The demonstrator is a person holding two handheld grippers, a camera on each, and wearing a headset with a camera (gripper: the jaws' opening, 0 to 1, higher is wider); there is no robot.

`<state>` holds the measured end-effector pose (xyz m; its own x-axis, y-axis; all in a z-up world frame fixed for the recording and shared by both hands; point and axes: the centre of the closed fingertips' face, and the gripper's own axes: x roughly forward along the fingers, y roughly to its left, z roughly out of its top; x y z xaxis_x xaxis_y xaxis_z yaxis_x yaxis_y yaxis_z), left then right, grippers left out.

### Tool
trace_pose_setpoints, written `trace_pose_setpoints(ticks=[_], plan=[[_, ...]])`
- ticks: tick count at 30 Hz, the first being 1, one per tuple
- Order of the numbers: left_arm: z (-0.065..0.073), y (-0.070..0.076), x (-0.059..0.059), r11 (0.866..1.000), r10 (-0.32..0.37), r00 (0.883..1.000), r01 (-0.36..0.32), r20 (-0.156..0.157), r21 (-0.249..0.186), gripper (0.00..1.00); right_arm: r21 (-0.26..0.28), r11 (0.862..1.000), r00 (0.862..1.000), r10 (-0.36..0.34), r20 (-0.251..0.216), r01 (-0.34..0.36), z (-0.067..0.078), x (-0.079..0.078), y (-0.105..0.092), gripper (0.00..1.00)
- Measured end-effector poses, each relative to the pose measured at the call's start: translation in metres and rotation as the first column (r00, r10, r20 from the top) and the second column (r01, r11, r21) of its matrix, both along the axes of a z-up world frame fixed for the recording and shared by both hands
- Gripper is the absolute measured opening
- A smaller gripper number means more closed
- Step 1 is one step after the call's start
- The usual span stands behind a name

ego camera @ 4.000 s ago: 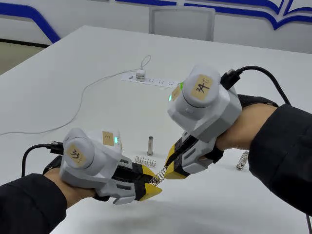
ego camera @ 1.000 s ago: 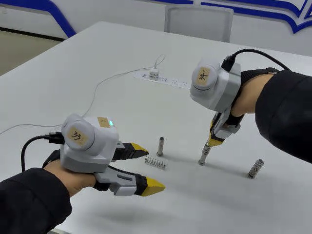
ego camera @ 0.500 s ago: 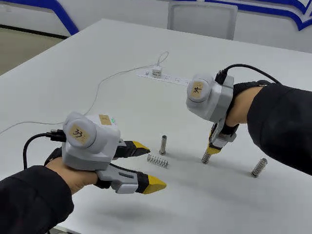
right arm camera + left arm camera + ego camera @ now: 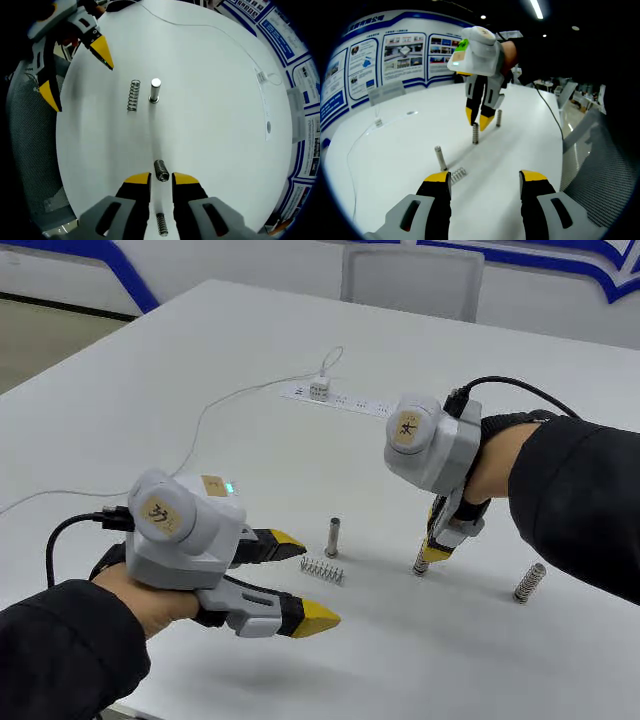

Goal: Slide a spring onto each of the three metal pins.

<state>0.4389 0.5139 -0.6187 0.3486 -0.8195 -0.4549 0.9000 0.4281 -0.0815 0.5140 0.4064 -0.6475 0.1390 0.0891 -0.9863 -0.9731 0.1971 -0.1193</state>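
Observation:
My right gripper (image 4: pixel 430 554) (image 4: pixel 161 178) points down at the middle pin, its jaws shut on the spring (image 4: pixel 161 170) (image 4: pixel 475 134) that sits on that pin (image 4: pixel 421 563). A bare pin (image 4: pixel 332 537) (image 4: pixel 155 90) (image 4: pixel 439 157) stands to the left, with a loose spring (image 4: pixel 322 570) (image 4: pixel 133 94) (image 4: pixel 458 174) lying beside it. A third pin wearing a spring (image 4: pixel 529 582) (image 4: pixel 161 224) (image 4: pixel 498 117) stands to the right. Near the front, my left gripper (image 4: pixel 300 580) (image 4: pixel 485 176) hovers open and holds nothing, its tips short of the loose spring.
The white table (image 4: pixel 200 390) carries a power strip (image 4: pixel 340 398) with a plugged-in cable (image 4: pixel 210 410) running off to the left. A chair back (image 4: pixel 410 280) stands behind the far edge. The person's dark sleeves (image 4: pixel 580 500) reach in from both sides.
Four seconds ago both grippers held a spring together near the front. The right gripper has carried it onto the middle pin and pushed it down; the left has let go and stands open.

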Motion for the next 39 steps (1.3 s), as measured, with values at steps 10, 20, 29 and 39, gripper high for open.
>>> trace_pose_setpoints(ticks=[10, 20, 29, 39], plan=[[0.0, -0.001, 0.0, 1.0, -0.005, 1.0, 0.005, 0.0, 0.002, 0.56, 0.059, 0.998, 0.998, 0.018, 0.061, -0.022, 0.02, -0.002, 0.016, 0.19], [-0.001, 0.001, 0.0, 1.0, 0.0, 1.0, 0.0, -0.002, 0.005, 0.56, 0.173, 0.984, 0.999, 0.023, 0.038, -0.03, 0.019, -0.013, 0.048, 0.18], [-0.005, 0.002, 0.0, 1.0, 0.002, 1.0, -0.002, -0.009, 0.016, 0.56, 0.265, 0.964, 1.0, 0.027, 0.012, -0.029, -0.002, -0.023, 0.079, 0.18], [-0.007, 0.003, -0.001, 1.0, 0.004, 1.0, -0.004, -0.015, 0.023, 0.56, 0.298, 0.954, 1.0, 0.016, 0.011, -0.019, -0.017, -0.02, 0.095, 0.17]])
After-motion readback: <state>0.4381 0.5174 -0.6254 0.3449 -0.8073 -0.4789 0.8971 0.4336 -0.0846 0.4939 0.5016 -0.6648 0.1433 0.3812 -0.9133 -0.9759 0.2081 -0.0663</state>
